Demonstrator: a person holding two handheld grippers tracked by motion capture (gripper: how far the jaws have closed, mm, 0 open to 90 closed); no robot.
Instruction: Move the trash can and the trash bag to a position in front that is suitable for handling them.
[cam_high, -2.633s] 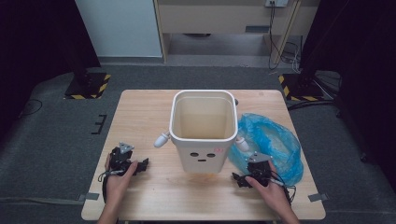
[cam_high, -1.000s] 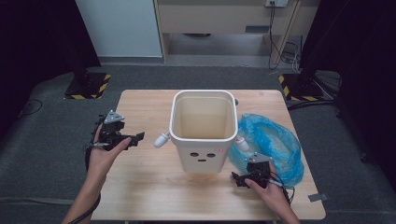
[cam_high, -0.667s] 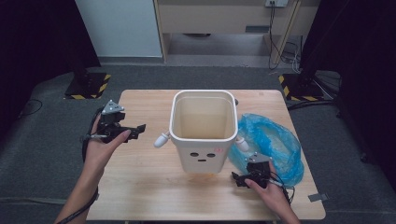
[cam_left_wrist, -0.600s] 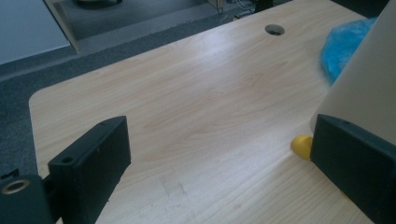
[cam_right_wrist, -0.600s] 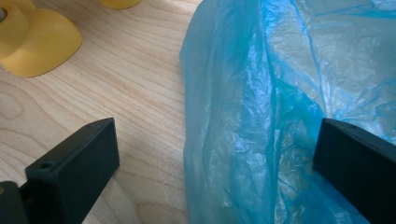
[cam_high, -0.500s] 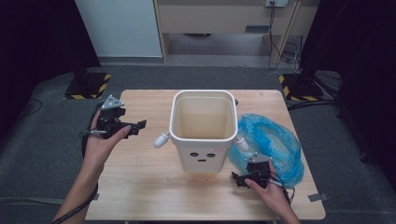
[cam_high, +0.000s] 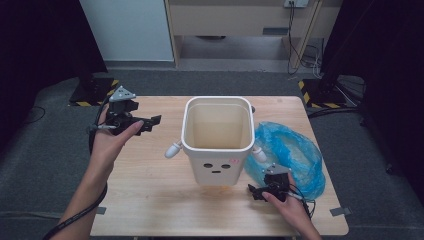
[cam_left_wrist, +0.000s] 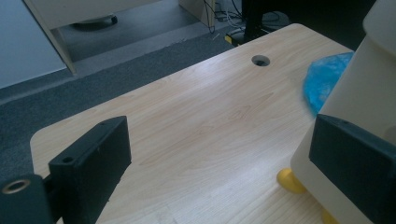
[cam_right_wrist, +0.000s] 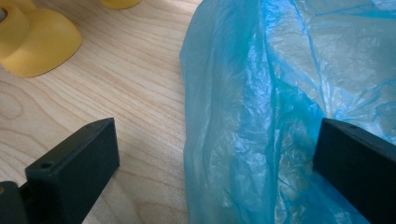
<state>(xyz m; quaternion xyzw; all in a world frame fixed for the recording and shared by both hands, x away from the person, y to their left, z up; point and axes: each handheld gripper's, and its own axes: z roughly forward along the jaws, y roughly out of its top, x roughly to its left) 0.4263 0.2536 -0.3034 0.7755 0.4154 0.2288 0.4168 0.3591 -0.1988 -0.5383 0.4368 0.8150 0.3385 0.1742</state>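
Wide-open left hand-held gripper (cam_left_wrist: 224, 172) above bare wooden table (cam_left_wrist: 205, 116), cream bin (cam_left_wrist: 359, 93) and blue bag (cam_left_wrist: 324, 79) at right.

A wooden table (cam_high: 150, 200) carries a white bin (cam_high: 217, 150) and blue bag (cam_high: 295, 152).

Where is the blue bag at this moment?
In the high view the blue bag lies on the table's right side, against the white bin, just beyond the right gripper.

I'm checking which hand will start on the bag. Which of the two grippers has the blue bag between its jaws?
The right gripper: blue bag lies between its open jaws. The left gripper is raised, away from it.
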